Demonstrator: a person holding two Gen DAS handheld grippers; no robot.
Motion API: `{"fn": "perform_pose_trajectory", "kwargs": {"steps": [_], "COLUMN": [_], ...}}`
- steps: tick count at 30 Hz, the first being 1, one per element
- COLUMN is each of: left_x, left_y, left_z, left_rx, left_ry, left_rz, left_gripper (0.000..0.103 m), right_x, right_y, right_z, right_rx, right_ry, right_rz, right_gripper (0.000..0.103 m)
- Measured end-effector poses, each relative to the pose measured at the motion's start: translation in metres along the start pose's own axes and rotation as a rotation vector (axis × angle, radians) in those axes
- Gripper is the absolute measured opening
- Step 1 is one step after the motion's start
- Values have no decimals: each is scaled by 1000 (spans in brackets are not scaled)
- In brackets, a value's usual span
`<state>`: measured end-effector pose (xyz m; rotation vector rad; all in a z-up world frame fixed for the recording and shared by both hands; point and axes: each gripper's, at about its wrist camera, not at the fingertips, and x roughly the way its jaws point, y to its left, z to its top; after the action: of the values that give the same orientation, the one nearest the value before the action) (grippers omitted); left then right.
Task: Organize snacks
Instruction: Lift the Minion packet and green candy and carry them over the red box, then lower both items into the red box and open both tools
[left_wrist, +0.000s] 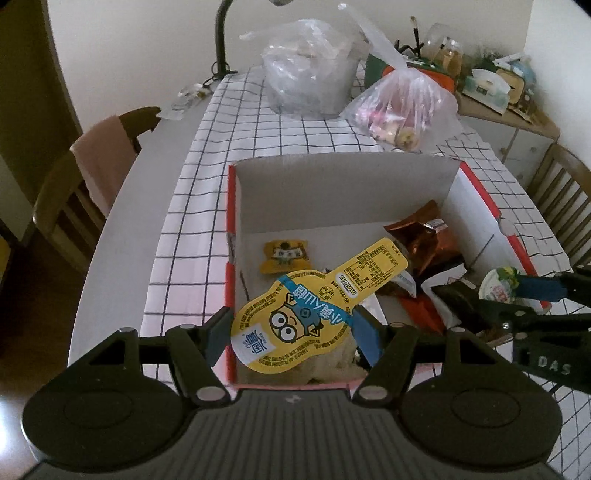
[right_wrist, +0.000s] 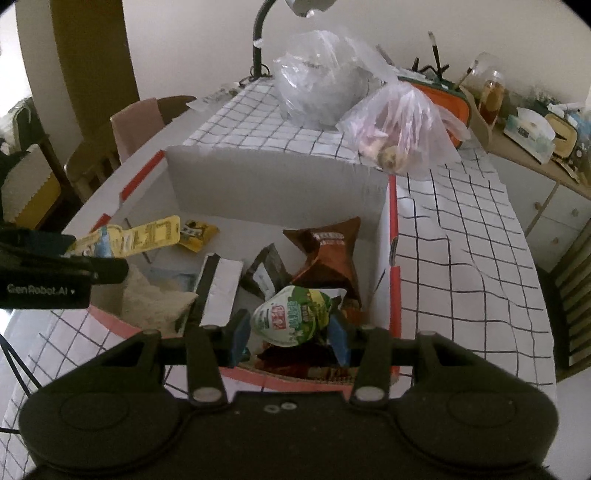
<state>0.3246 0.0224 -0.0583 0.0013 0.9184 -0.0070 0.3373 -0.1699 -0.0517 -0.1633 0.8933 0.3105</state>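
My left gripper (left_wrist: 291, 332) is shut on a yellow Minions jelly cup (left_wrist: 295, 317) with a long lid tab, held over the near left part of a red-edged white cardboard box (left_wrist: 343, 195). My right gripper (right_wrist: 290, 332) is shut on a green-and-white lidded cup snack (right_wrist: 291, 314), held over the near right part of the same box (right_wrist: 280, 184). The box holds a brown foil packet (right_wrist: 328, 251), a small yellow packet (left_wrist: 284, 254) and other wrappers. The right gripper and its cup (left_wrist: 498, 284) show at the right of the left wrist view.
The box stands on a white grid-pattern tablecloth (left_wrist: 295, 129). Two clear plastic bags (left_wrist: 310, 70) (left_wrist: 402, 107) lie behind it, near a black gooseneck lamp (left_wrist: 221, 40). Wooden chairs stand at the left (left_wrist: 85, 184) and right (left_wrist: 561, 192). A cluttered cabinet (right_wrist: 535, 147) is at the far right.
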Motion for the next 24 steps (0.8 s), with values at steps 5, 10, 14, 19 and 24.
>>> {"fn": "perform_pose_trajectory", "kwargs": {"steps": [5,10,14,19,24], "left_x": [10,21,27,30,28], "left_y": [-11,-15,-17,-20,-21], "left_z": [2,0,-1,-3,-5], "left_rx": [47,60,64,64,53], "left_ry": [21,47,70,83,85], "left_rz": [3,7,8,12,6], "left_gripper": [69,69,69,70,70], "right_x": [8,13,16,16,14], "right_y": [-2,-5,-7,-8,-9], "right_z": [1,1,-1,-1,-3], "right_rx": [8,8,10,11,18], "right_ry": [11,23,31,32,21], "right_rz": [-10,-9,-8,-4,2], "right_gripper": [45,45,46,47,56]}}
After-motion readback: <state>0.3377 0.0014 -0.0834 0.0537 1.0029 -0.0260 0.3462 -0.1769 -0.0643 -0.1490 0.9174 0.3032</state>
